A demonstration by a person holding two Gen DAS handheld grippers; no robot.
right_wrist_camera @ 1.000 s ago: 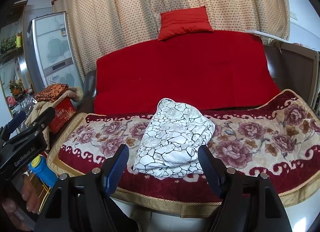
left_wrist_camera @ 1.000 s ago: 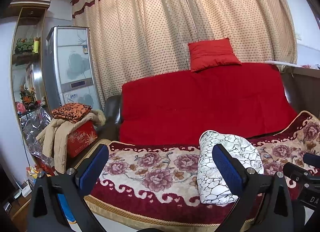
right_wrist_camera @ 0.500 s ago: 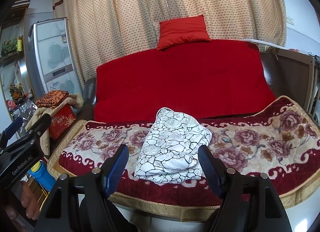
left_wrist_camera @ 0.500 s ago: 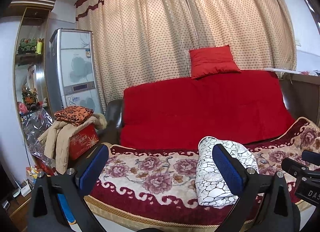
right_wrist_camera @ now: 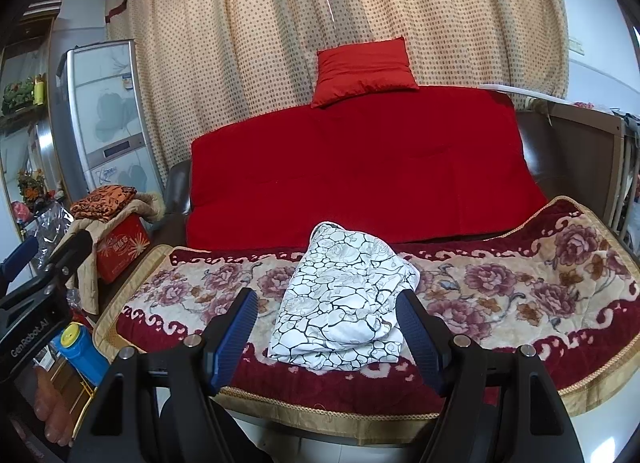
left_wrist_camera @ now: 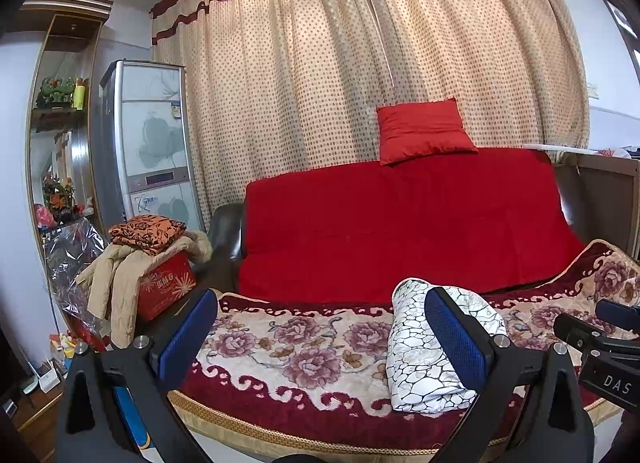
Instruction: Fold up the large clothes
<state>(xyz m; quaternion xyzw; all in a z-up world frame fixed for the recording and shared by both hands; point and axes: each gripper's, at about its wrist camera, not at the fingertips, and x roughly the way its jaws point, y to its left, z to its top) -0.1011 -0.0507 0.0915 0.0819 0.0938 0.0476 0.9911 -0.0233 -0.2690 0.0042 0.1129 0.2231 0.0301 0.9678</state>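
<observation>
Right gripper (right_wrist_camera: 326, 333): jaws spread wide with nothing between the blue pads, hovering off the near edge of the sofa, aimed at the folded bundle.
Left gripper (left_wrist_camera: 320, 337): jaws likewise wide apart and empty, held off the near edge of the seat, left of the bundle.
Folded garment (right_wrist_camera: 344, 303): a white cloth with a black crackle pattern, folded into a thick rectangular bundle; it lies on the floral blanket near the front edge of the seat, about mid-sofa, touched by neither gripper.
Floral blanket (right_wrist_camera: 520, 295): cream and dark red with roses, gold trim, spread over the seat.
Red cover (right_wrist_camera: 360, 167): draped over the sofa back, far side of the bundle.
Red cushion (right_wrist_camera: 362, 71): perched on top of the sofa back, against the dotted curtain (right_wrist_camera: 280, 23).
Left of sofa: a red box (left_wrist_camera: 166, 291) draped with a beige coat and topped with an orange patterned cloth; a tall cabinet unit (left_wrist_camera: 148, 143) stands farther back.
Hand (right_wrist_camera: 48, 411): fingers show at the lower left, under the left gripper's body.
</observation>
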